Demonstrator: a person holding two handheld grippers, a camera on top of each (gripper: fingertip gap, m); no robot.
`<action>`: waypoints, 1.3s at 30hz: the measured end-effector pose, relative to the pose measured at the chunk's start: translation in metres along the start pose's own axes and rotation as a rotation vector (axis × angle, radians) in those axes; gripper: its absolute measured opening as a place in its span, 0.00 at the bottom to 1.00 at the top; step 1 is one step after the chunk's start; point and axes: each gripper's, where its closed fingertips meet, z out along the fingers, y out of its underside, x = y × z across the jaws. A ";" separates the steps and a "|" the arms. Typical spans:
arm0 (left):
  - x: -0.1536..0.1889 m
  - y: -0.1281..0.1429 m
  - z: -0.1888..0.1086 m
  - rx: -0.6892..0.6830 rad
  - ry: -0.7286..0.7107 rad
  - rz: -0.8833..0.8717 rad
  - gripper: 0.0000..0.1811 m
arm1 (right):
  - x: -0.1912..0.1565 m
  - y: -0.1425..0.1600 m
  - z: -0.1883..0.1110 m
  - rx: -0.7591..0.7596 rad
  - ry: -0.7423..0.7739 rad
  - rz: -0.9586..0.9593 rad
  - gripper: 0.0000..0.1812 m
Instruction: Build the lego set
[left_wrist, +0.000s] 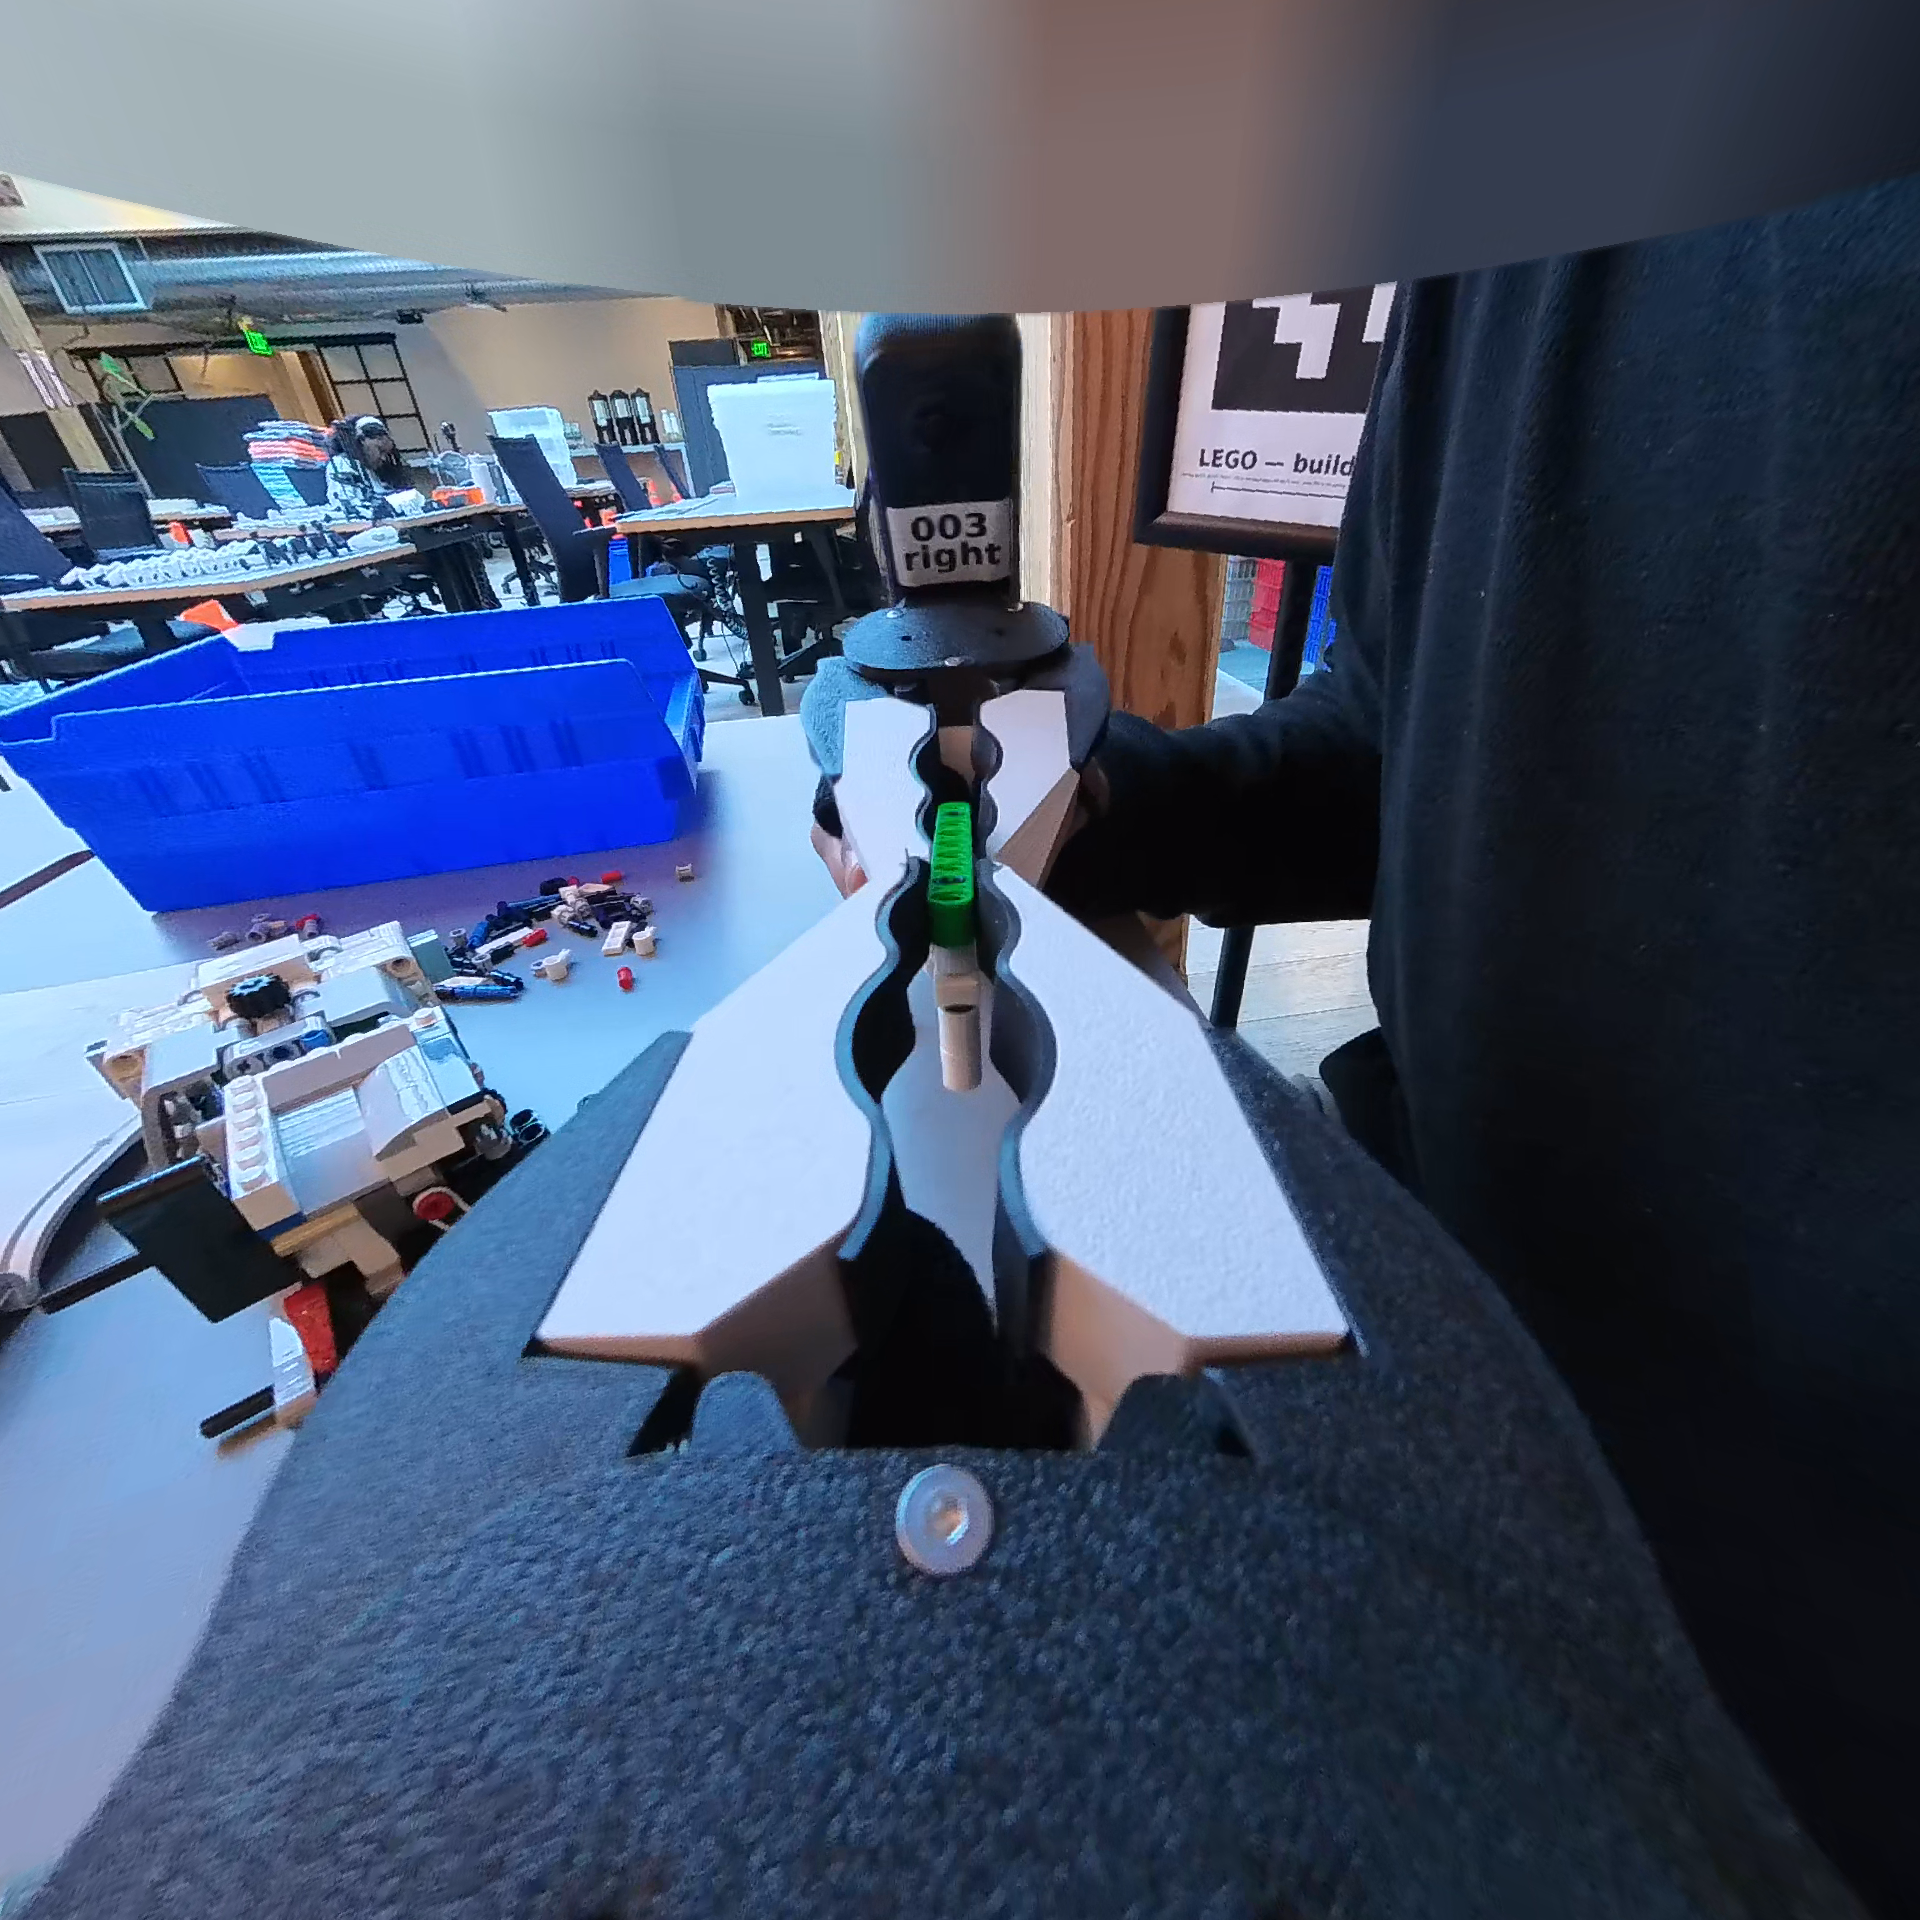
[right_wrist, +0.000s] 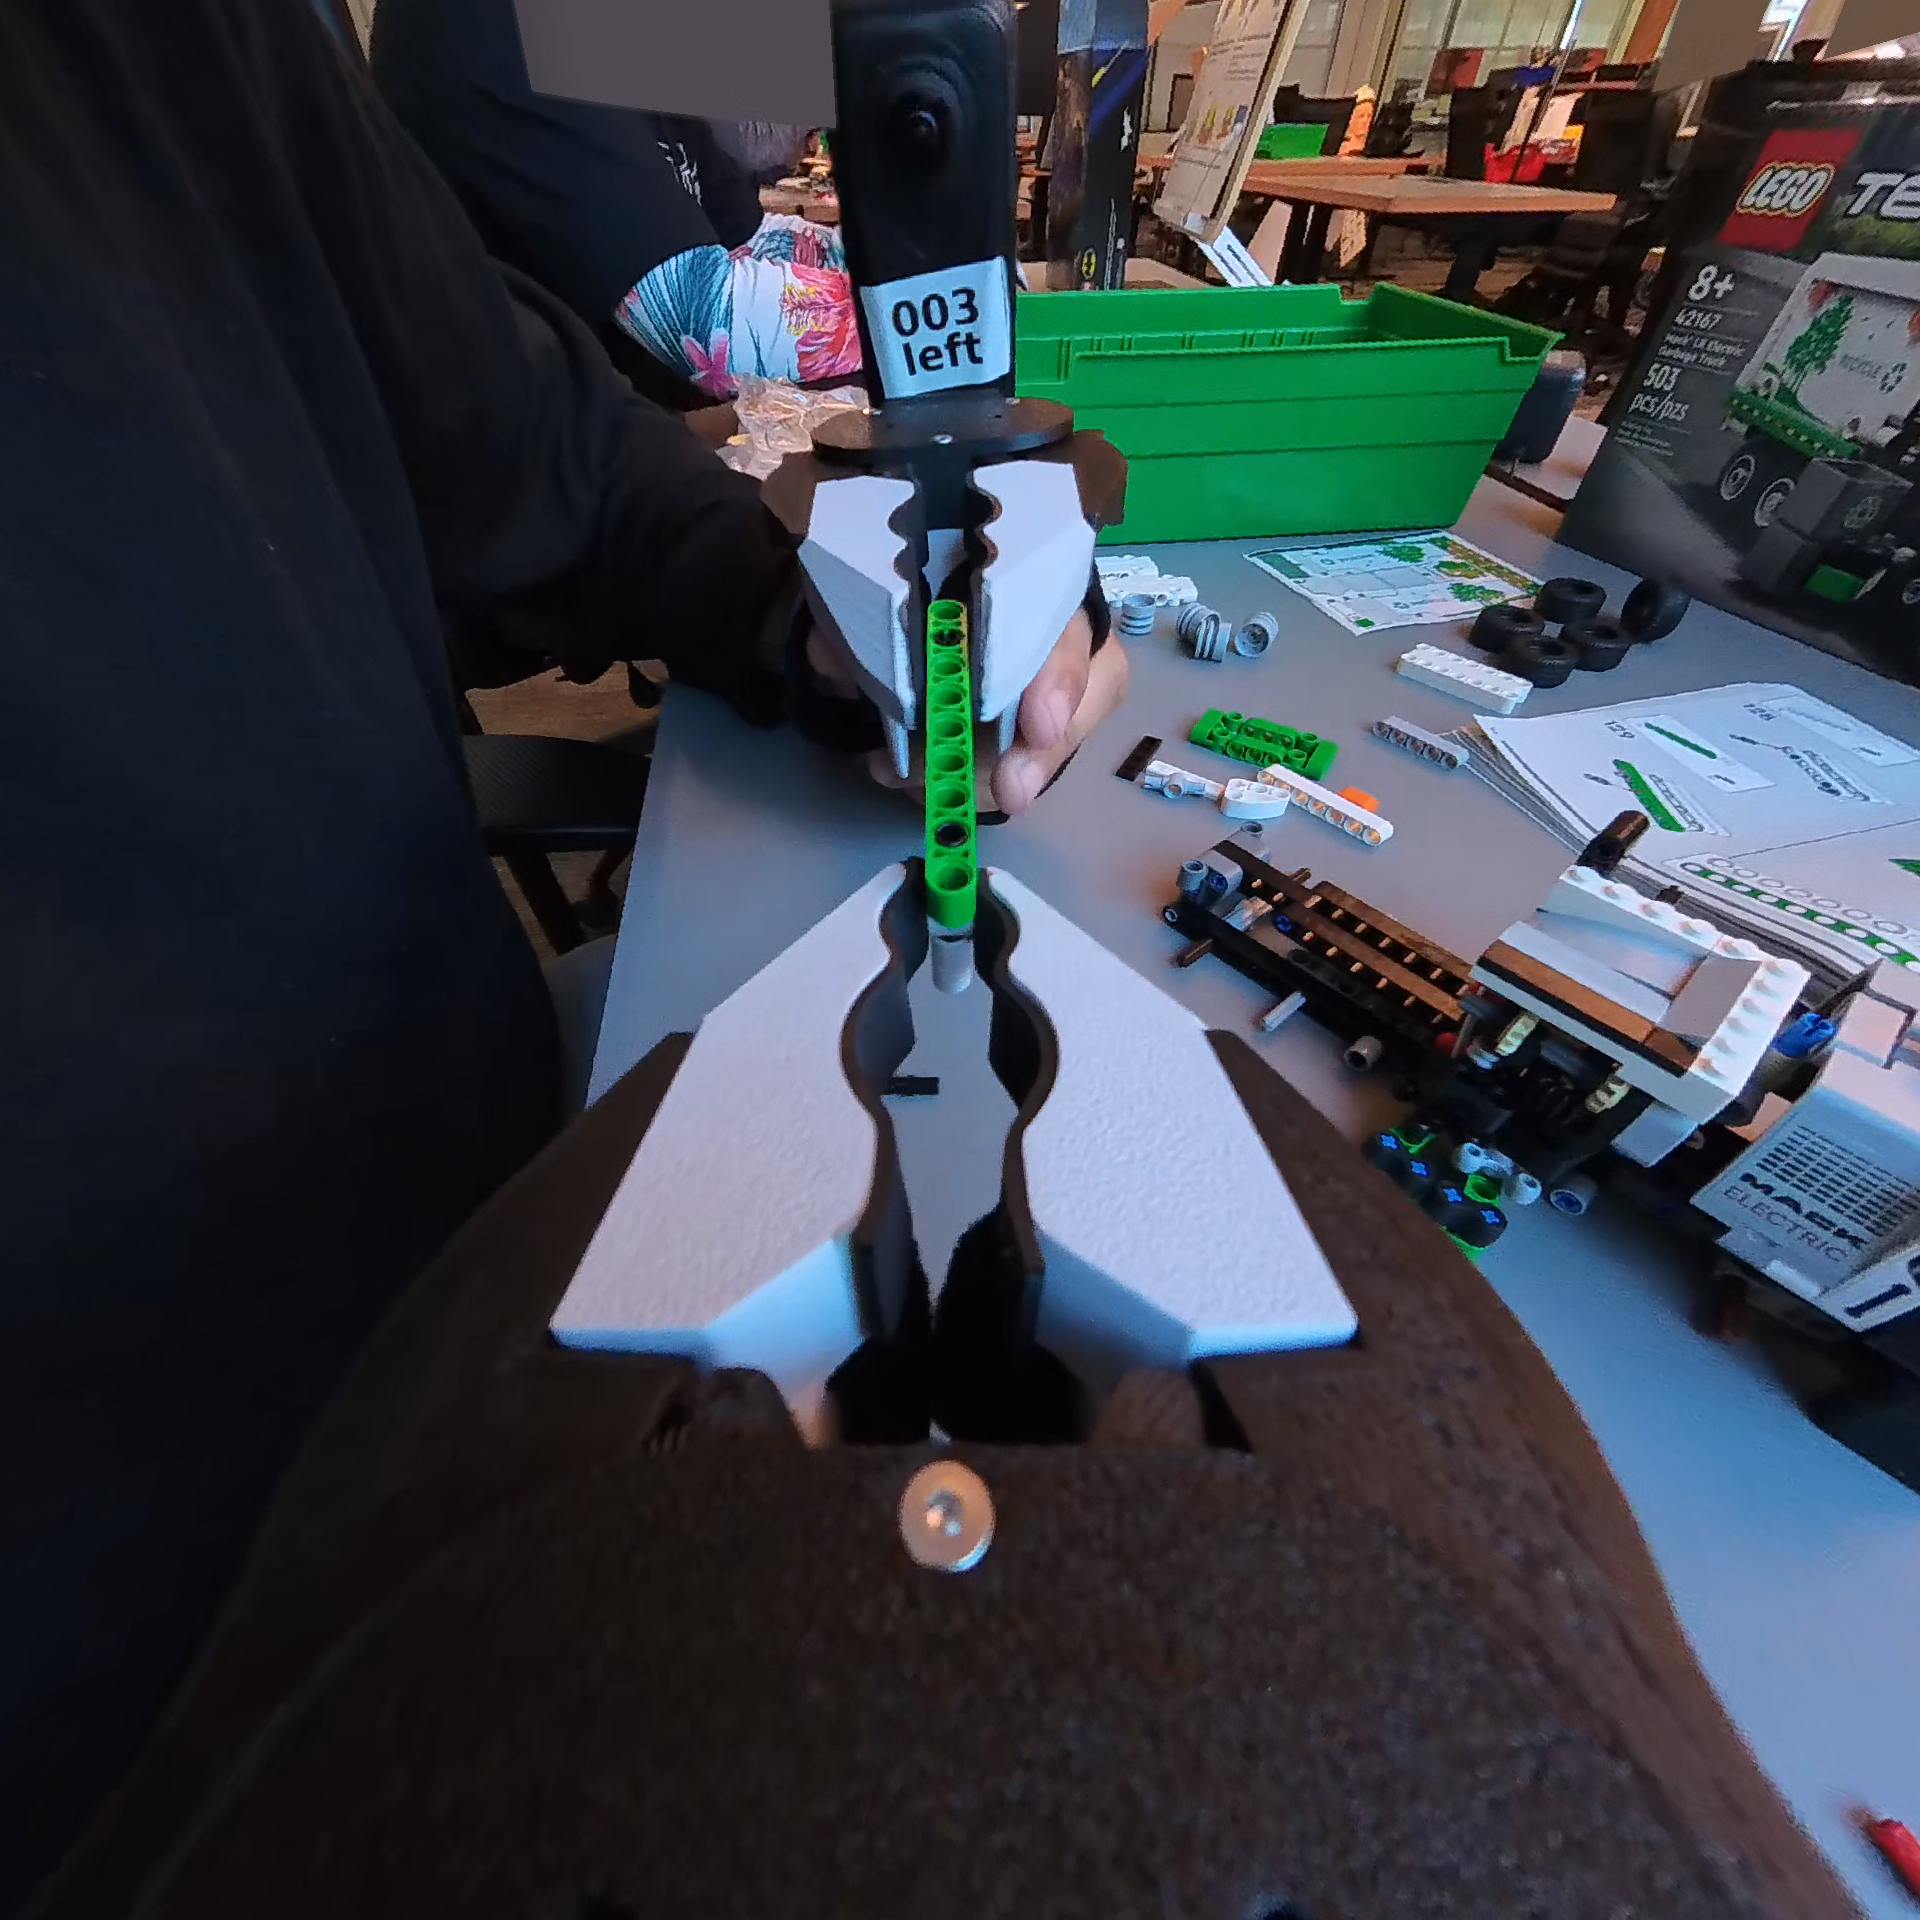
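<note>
- We hold the two grippers nose to nose above the table edge, with a green beam (right_wrist: 950, 769) spanning the gap between them.
- In the right wrist view, our right gripper (right_wrist: 948, 894) pinches the near end of the green beam between its fingertips, and a short grey pin (right_wrist: 950, 961) sticks out of that end, back between the fingers.
- The same view shows the left gripper (right_wrist: 948, 665) facing us, its fingers closed on the far end of the beam; a bare hand (right_wrist: 1049, 717) grips it from behind.
- In the left wrist view the beam (left_wrist: 952, 873) appears foreshortened: its near end sits at the tips of our left gripper (left_wrist: 952, 904), a tan pin (left_wrist: 958, 1023) juts from it between our fingers, and the right gripper (left_wrist: 954, 821) clamps the far end.
- Only the left wrist view shows, left of the fingers, a partly built white model (left_wrist: 301, 1101), a scatter of small loose parts (left_wrist: 561, 930) and a blue bin (left_wrist: 364, 748).
- Only the right wrist view shows, right of the fingers, a black chassis with a white cab (right_wrist: 1475, 997), black tyres (right_wrist: 1569, 629), a green bin (right_wrist: 1278, 416), open instruction pages (right_wrist: 1725, 769) and the set's box (right_wrist: 1766, 343).
</note>
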 end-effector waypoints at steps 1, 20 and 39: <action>0.000 -0.001 0.000 0.003 0.001 -0.003 0.03 | 0.000 -0.001 -0.001 0.008 -0.002 -0.004 0.04; -0.013 0.006 -0.003 -0.046 0.001 -0.110 0.03 | 0.009 0.000 0.000 0.028 0.000 0.134 0.04; -0.047 0.018 -0.010 -0.220 -0.380 0.335 0.03 | -0.013 0.083 0.031 -0.480 0.668 0.333 0.09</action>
